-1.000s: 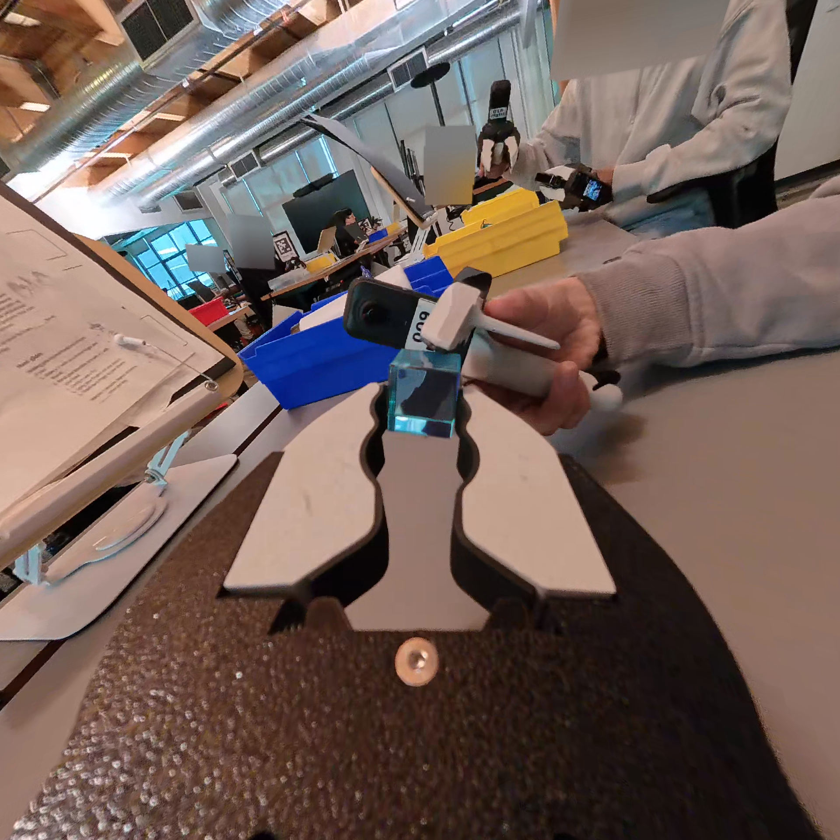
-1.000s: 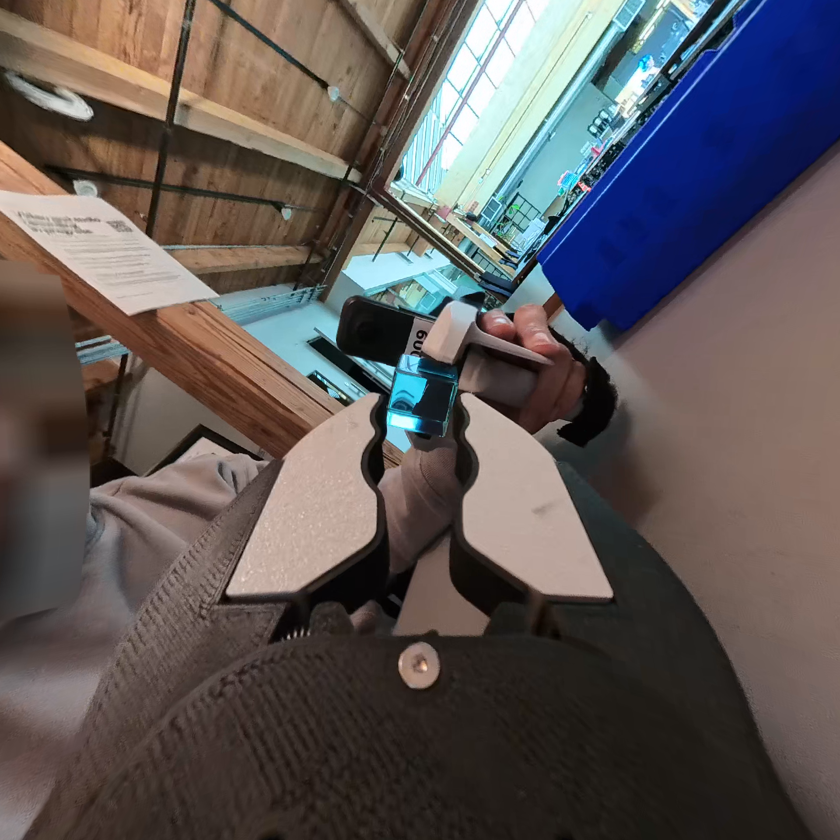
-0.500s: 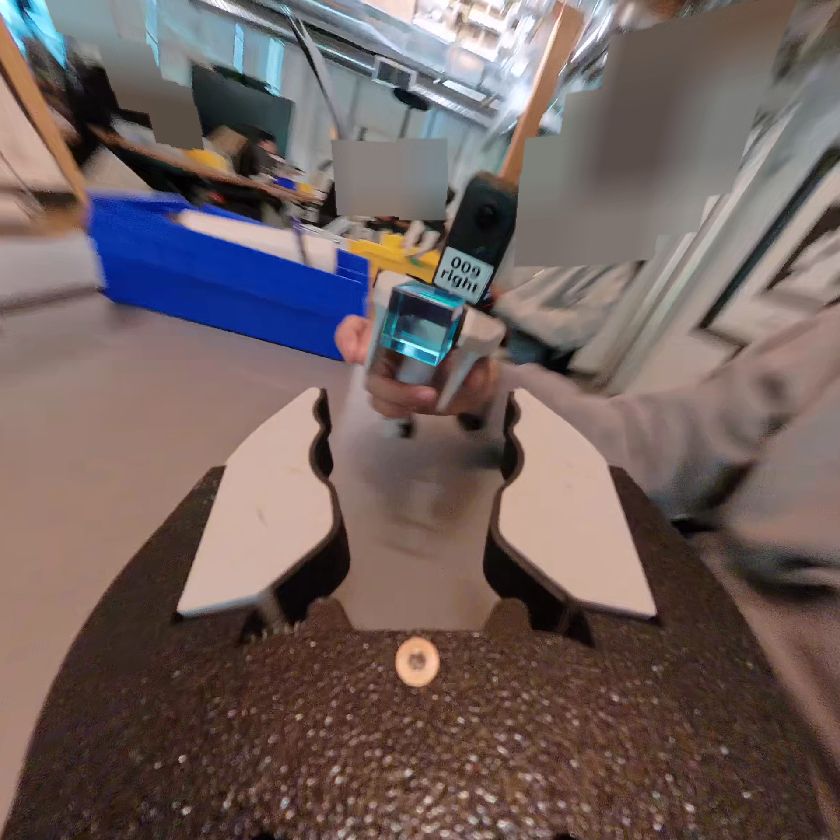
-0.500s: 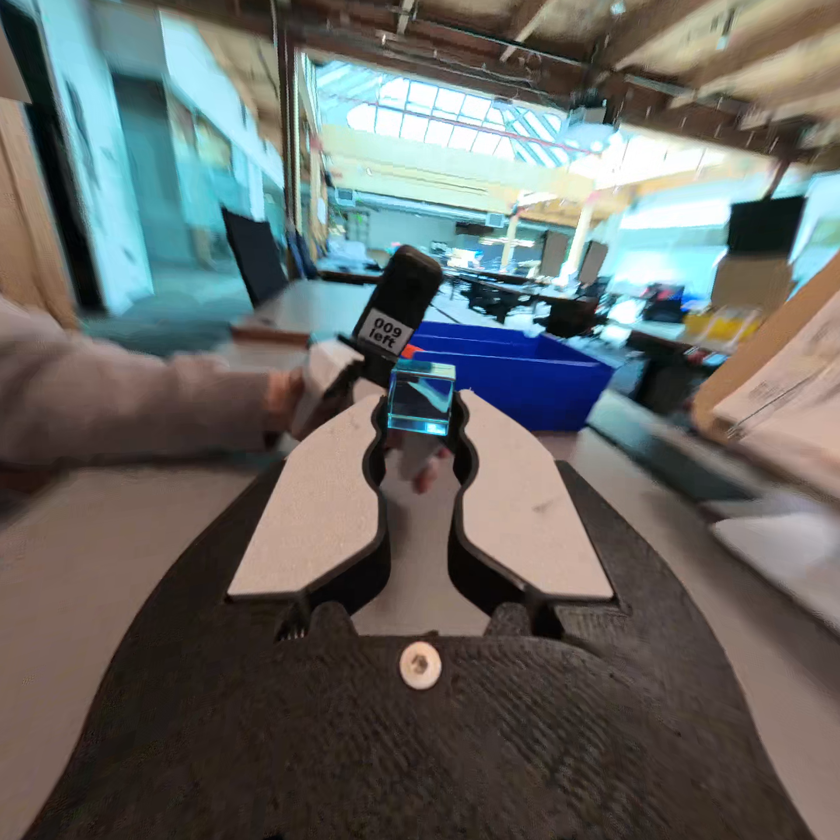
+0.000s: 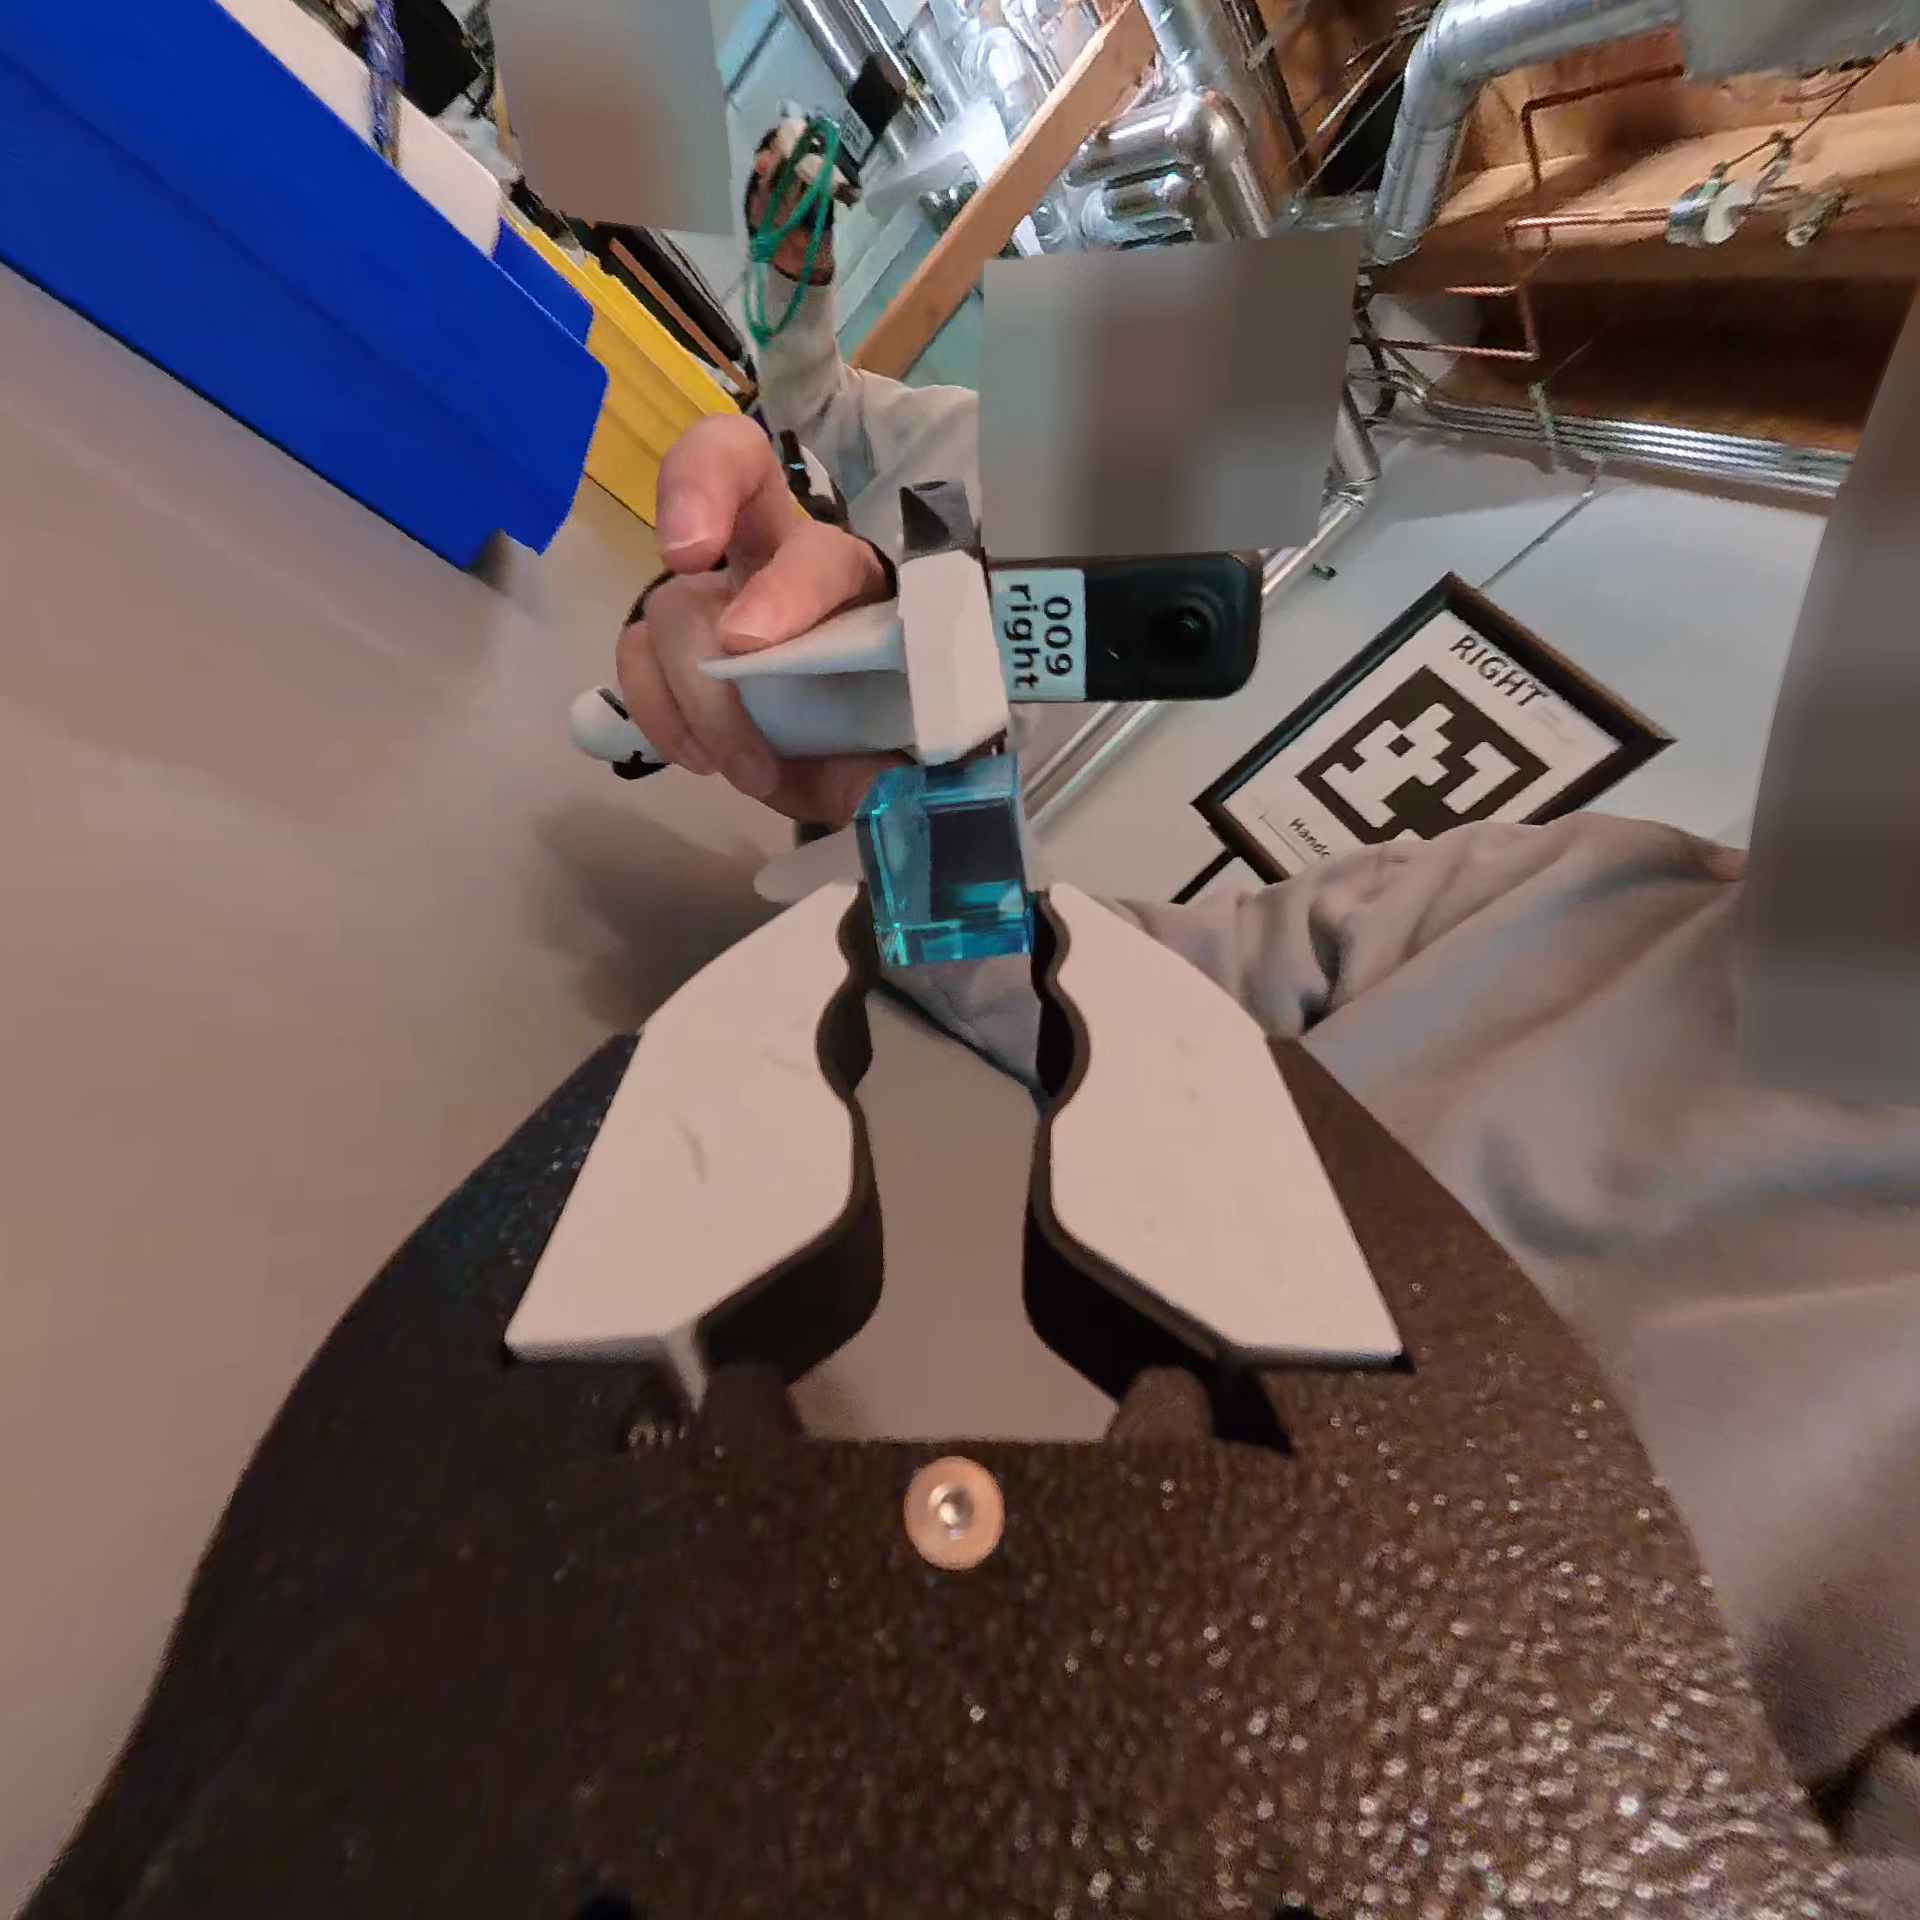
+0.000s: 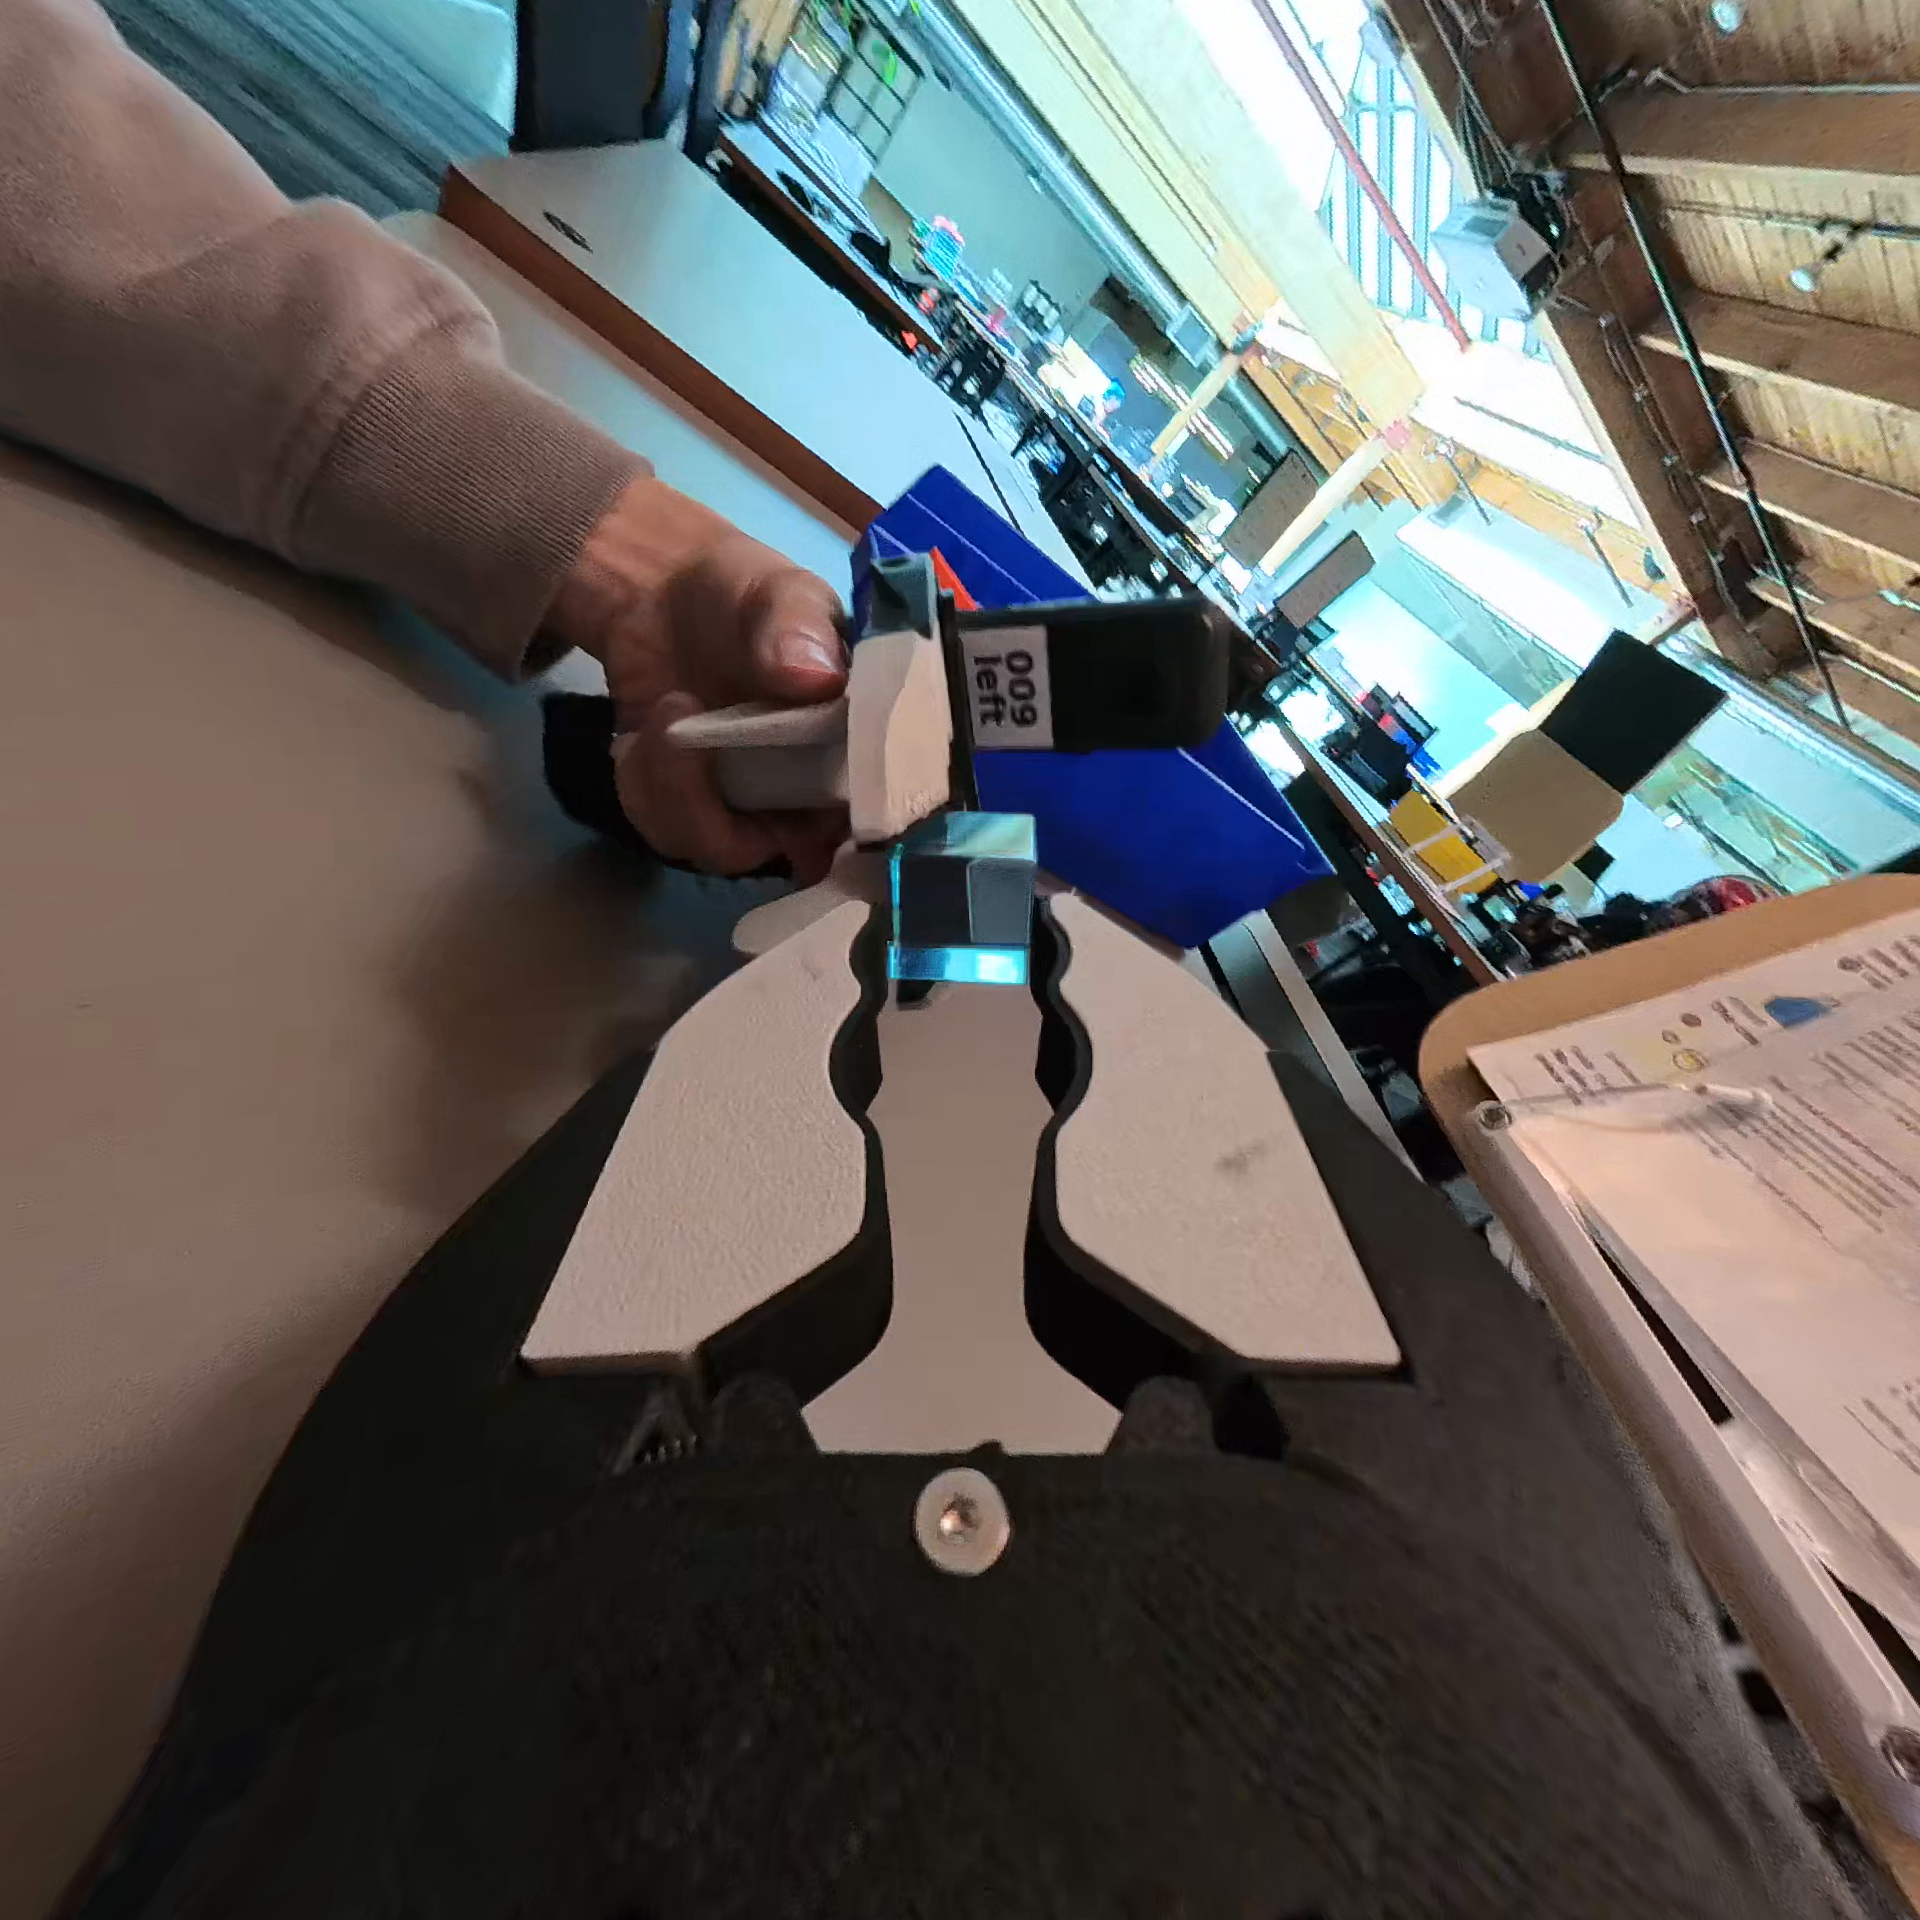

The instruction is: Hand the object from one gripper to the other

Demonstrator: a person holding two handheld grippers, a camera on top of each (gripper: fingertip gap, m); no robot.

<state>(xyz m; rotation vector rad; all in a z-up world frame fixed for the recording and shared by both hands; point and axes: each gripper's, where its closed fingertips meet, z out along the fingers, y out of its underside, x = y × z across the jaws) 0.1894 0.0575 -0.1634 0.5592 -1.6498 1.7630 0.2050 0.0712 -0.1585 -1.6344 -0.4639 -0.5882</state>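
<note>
A clear blue cube (image 5: 951, 868) sits between the fingertips of my left gripper (image 5: 951, 904), whose jaws are closed narrowly on it. Just beyond it is the right gripper's white body (image 5: 935, 665), held in a hand and turned on its side. In the right wrist view the same cube (image 6: 961, 894) is pinched between the tips of my right gripper (image 6: 956, 925), and the left gripper's body (image 6: 899, 727) faces it, held in a hand. Both grippers grip the cube above the grey table (image 5: 260, 831), rolled crosswise to each other.
A blue bin (image 5: 260, 260) and yellow bins (image 5: 644, 395) stand behind on the table. A framed black-and-white marker sign (image 5: 1434, 758) lies beyond my sleeve. A wooden stand with paper sheets (image 6: 1714, 1143) is at the right. Another person (image 5: 831, 384) works farther back. My left and right fingertips are right by each other.
Half a second ago my left gripper was open and away from the cube, which the right held alone. Now the left is shut on it too. Both tools have rolled sideways.
</note>
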